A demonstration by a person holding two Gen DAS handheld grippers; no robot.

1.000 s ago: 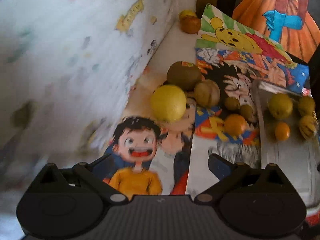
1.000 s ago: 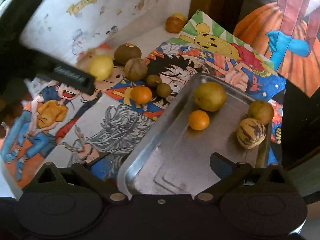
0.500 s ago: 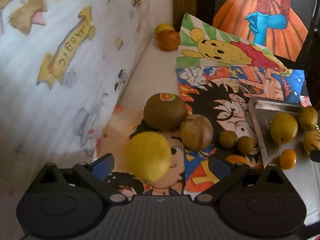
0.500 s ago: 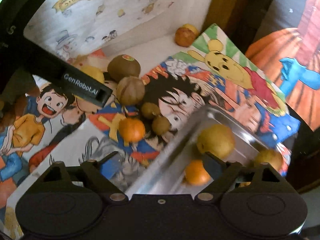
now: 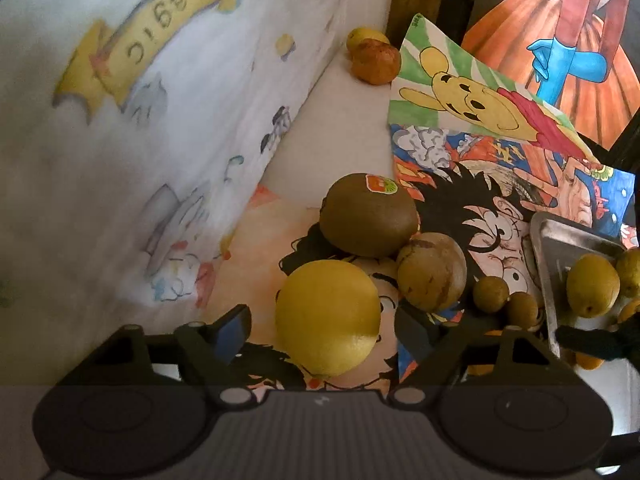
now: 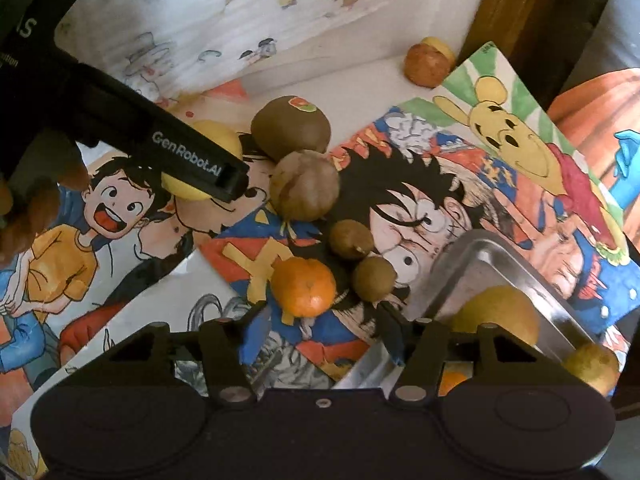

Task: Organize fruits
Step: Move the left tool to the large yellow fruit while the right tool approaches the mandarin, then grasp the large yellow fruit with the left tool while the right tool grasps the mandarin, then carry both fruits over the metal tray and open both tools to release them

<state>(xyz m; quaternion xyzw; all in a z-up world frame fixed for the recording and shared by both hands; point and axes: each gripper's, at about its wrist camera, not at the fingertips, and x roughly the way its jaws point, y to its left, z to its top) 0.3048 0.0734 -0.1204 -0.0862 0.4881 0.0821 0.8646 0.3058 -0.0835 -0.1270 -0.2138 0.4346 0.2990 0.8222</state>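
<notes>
My left gripper point(image 5: 322, 330) is open, its fingers on either side of a round yellow fruit point(image 5: 328, 317) without touching it. Behind that fruit lie a brown kiwi point(image 5: 368, 214) with a sticker and a tan round fruit point(image 5: 432, 270), then two small brown fruits point(image 5: 491, 294). My right gripper point(image 6: 320, 334) is open just in front of a small orange mandarin point(image 6: 305, 287). The metal tray point(image 6: 480, 252) at the right holds a yellow-green fruit point(image 6: 498, 312) and others partly hidden. The left gripper's finger point(image 6: 188, 160) covers part of the yellow fruit in the right wrist view.
Cartoon drawings cover the table. A white illustrated wall point(image 5: 160, 120) rises at the left. Two more fruits point(image 5: 374, 60) sit in the far corner by a wooden post. The person's hand point(image 6: 24, 208) shows at the left edge.
My left gripper has moved forward until the yellow fruit lies between its fingers. My right gripper has moved left off the tray toward the mandarin.
</notes>
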